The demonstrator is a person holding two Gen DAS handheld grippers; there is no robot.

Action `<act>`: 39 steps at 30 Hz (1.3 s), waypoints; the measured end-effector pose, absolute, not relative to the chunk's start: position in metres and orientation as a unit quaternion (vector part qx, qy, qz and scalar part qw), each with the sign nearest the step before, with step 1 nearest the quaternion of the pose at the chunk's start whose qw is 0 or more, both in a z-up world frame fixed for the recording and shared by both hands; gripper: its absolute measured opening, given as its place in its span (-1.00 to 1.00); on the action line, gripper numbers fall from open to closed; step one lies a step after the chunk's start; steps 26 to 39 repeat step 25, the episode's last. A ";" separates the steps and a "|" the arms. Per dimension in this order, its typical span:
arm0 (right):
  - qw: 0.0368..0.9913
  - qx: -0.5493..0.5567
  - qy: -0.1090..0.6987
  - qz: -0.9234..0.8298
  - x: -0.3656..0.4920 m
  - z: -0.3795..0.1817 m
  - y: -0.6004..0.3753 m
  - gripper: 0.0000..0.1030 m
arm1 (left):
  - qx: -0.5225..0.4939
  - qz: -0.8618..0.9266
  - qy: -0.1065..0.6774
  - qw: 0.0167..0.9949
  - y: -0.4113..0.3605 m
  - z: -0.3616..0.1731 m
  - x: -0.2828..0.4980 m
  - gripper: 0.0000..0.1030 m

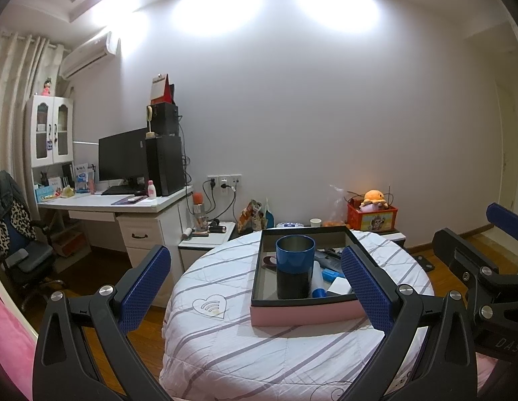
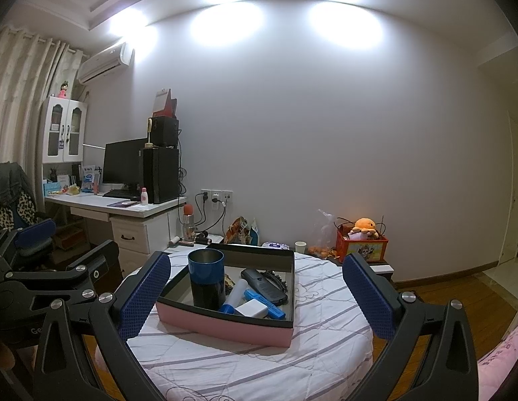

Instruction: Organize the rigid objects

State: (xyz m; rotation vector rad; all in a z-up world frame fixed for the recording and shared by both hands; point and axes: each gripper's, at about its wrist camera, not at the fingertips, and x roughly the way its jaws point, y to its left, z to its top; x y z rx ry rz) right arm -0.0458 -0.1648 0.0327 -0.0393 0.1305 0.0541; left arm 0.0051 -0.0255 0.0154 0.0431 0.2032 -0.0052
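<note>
1. Two tools hover side by side at the near edge of a round worktop (image 2: 252, 367) covered in a striped white quilt; the left tool (image 1: 255, 287) and the right tool (image 2: 255, 297) each have their blue-padded fingers spread wide with nothing between them.
2. A pink-sided tray (image 2: 225, 329) with a dark inner lining rests on the quilt, just beyond both tools.
3. Inside the tray, a blue-and-black cup (image 2: 206, 277) stands upright at the left.
4. Beside the cup lie a white tube with a blue cap (image 2: 233, 297), a white block (image 2: 251, 308), a blue marker-like item (image 2: 264, 302) and a black remote (image 2: 264, 285); a dark, spiky thing behind them, possibly a hair clip, is too indistinct to name.
5. A red box (image 2: 361, 249) carrying an orange plush toy (image 2: 366, 224) stands beyond the worktop, against the wall.
</note>
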 end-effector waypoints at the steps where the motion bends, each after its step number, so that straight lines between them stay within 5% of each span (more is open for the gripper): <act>1: 0.997 -0.019 0.066 0.027 -0.045 0.033 -0.165 1.00 | 0.021 -0.003 0.101 0.995 -0.025 0.015 0.005 1.00; 39: 0.997 -0.022 0.073 0.025 -0.047 0.031 -0.163 1.00 | 0.018 -0.004 0.107 0.994 -0.024 0.013 0.006 1.00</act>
